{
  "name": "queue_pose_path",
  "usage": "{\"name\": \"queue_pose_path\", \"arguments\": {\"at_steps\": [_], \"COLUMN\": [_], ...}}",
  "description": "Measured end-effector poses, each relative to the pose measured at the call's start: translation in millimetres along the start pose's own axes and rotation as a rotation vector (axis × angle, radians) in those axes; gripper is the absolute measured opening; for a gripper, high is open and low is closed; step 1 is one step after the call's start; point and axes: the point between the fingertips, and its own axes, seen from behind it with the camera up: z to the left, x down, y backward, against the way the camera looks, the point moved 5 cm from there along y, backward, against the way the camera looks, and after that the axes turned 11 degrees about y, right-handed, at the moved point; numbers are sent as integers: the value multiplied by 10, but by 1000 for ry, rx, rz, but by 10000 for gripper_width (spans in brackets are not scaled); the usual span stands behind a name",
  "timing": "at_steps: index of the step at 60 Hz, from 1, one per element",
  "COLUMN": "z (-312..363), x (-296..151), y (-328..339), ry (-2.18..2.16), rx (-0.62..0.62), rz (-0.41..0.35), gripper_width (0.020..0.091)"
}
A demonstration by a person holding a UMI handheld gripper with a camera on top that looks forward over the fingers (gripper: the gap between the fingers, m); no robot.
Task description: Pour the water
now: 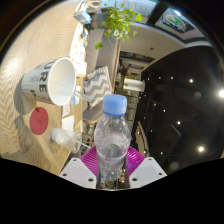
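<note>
Item: clear water bottle [113, 135], blue cap, upright, held at its lower body between our fingers [98, 165]. Thin plastic, crushable, slippery; we grip mid-body lightly. White mug [50, 80] lies tilted on the counter [40, 40].

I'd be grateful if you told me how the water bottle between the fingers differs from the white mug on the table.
The bottle is clear plastic with a blue cap; the mug is opaque white with dark lettering. The bottle is tall, slim and capped; the mug is squat, wide and open-mouthed. The bottle is held in the gripper; the mug stands free on the table beyond the fingers, beside a red coaster.
</note>
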Motion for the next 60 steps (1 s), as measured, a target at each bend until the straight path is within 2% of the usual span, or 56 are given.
{"name": "queue_pose_path", "arguments": {"at_steps": [13, 27, 43, 60], "z": [209, 192, -150, 38], "x": [-199, -231, -107, -169], "y": [-27, 32, 161, 121], "ry": [252, 206, -351, -1279], "rx": [-25, -63, -159, -481], "rz": [4, 14, -19, -151], "gripper_width": [322, 323, 325, 324]}}
